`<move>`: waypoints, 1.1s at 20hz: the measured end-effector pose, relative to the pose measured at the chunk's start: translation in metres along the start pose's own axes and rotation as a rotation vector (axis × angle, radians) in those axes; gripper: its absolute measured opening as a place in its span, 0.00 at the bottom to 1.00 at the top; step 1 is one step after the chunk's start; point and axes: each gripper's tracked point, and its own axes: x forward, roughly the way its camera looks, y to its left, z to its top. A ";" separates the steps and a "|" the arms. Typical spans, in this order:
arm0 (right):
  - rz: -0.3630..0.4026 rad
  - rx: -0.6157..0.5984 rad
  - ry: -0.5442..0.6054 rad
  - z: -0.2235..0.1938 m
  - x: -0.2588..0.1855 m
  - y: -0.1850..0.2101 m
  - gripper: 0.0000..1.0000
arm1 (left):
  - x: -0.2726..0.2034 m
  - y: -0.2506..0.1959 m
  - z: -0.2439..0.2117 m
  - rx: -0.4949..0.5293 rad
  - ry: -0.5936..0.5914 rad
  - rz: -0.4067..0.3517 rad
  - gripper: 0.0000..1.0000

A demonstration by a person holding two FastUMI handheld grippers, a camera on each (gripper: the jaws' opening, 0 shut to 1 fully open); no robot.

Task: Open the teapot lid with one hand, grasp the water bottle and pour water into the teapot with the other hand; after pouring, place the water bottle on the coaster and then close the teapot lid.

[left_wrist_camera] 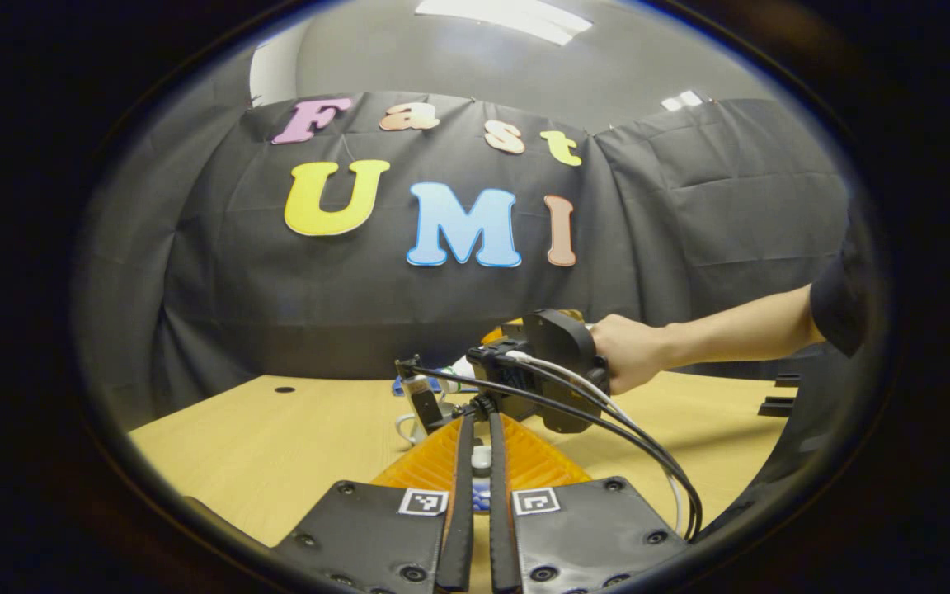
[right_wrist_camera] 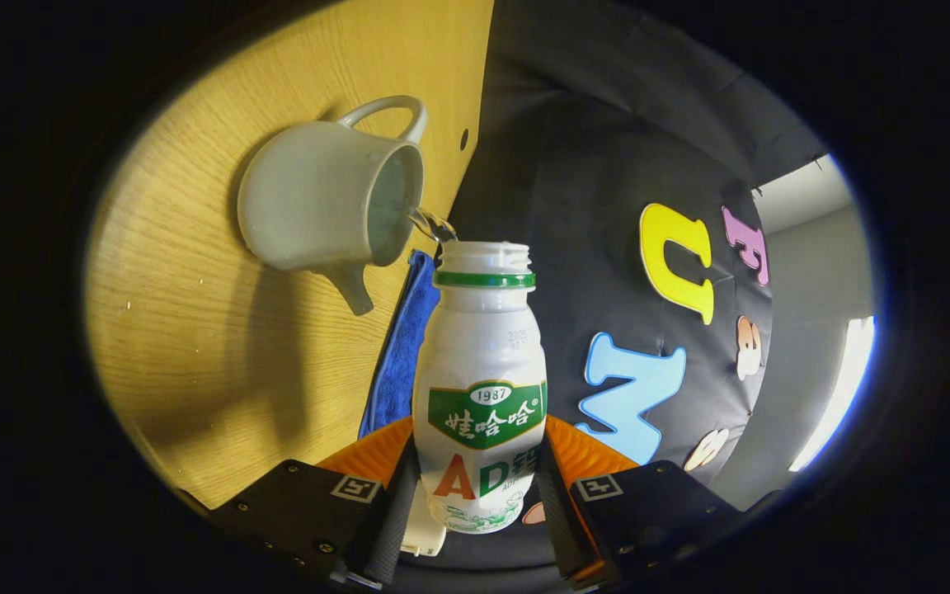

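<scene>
In the right gripper view my right gripper (right_wrist_camera: 479, 466) is shut on a white water bottle (right_wrist_camera: 482, 371) with a green label and no cap. The bottle is tipped, and a thin stream of water (right_wrist_camera: 430, 223) runs from its mouth into the open top of the white teapot (right_wrist_camera: 318, 202) on the table. No lid is on the teapot. In the left gripper view my left gripper (left_wrist_camera: 479, 421) is almost closed on a small white piece, the teapot lid (left_wrist_camera: 482, 456). Beyond it a hand (left_wrist_camera: 632, 355) holds the right gripper (left_wrist_camera: 537, 371) over the table.
A blue cloth mat (right_wrist_camera: 399, 355) lies beside the teapot near the booth wall. The wooden table (right_wrist_camera: 219, 346) has a small round hole (left_wrist_camera: 284, 388) near its back edge. Black cables (left_wrist_camera: 656, 462) hang from the right gripper.
</scene>
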 end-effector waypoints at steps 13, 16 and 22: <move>-0.037 -0.098 -0.014 -0.001 0.002 -0.010 0.71 | 0.001 0.000 -0.002 0.000 0.013 -0.002 0.19; -0.043 -0.127 -0.016 -0.001 0.004 -0.013 0.68 | 0.001 0.000 -0.002 0.000 0.013 -0.005 0.19; -0.057 -0.171 -0.020 0.001 0.005 -0.019 0.70 | 0.002 0.000 -0.004 -0.001 0.018 -0.007 0.14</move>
